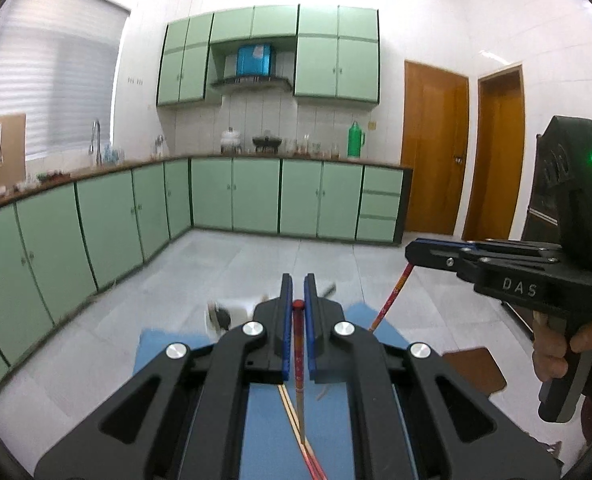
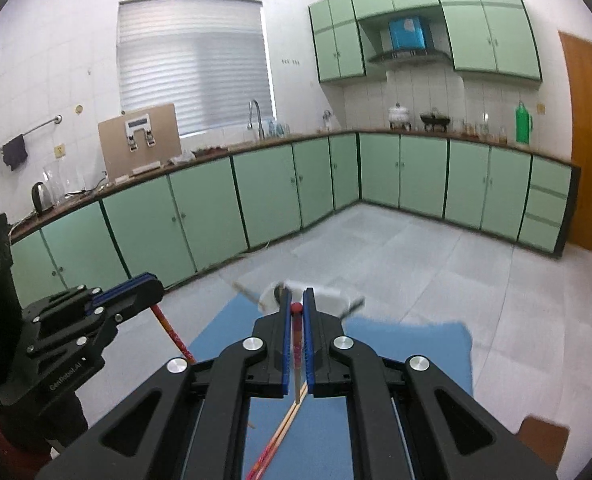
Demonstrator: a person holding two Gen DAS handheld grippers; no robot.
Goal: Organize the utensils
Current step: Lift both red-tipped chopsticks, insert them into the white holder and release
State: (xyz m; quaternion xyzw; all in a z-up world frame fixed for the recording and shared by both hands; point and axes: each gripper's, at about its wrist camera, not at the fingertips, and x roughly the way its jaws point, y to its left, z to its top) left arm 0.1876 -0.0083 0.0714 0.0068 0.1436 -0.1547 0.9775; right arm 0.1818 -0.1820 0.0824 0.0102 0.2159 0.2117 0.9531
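Two red chopsticks are clamped, one [image 1: 298, 354] in the left tool [image 1: 298, 294], the other [image 2: 297, 344] in the right tool [image 2: 296, 308]; more chopsticks [image 2: 292, 420] are left on the blue surface [image 2: 416, 344].

White container [image 2: 296, 294] beyond the blue mat [image 2: 416, 344]: motion-blurred, contents unreadable. Red-tipped chopstick [image 1: 298, 344] runs off the bottom edge. Small glass jars [image 1: 312, 148] on the far counter too small to identify.
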